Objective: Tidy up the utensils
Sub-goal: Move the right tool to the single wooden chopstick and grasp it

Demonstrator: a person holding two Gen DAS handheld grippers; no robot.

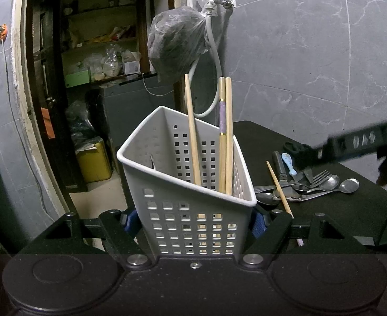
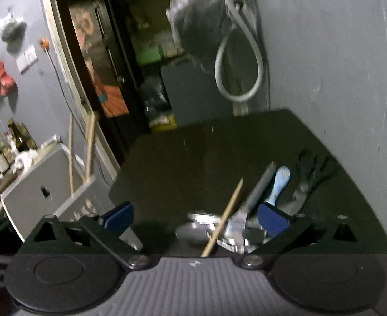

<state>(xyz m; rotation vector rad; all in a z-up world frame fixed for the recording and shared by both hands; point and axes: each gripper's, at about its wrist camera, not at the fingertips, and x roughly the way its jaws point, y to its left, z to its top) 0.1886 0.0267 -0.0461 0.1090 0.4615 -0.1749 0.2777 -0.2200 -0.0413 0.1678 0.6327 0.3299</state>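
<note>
left gripper [image 1: 194,222] – clamps caddy [image 1: 188,184] | right gripper [image 2: 196,220] – spread over chopstick [image 2: 223,218]

I see my white perforated caddy [image 1: 193,221] tilted, three wooden chopsticks [image 1: 226,134] standing inside. On the black counter [image 1: 325,210] beside it lie a loose chopstick [image 1: 279,188], spoons [image 1: 348,185], fork [image 1: 318,177] and scissors [image 1: 296,148], heaped.

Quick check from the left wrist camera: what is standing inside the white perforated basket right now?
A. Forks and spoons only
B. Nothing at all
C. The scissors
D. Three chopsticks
D: three chopsticks lean upright in the basket that the left gripper clamps, while the forks, spoons and scissors lie on the black table beside it.
</note>
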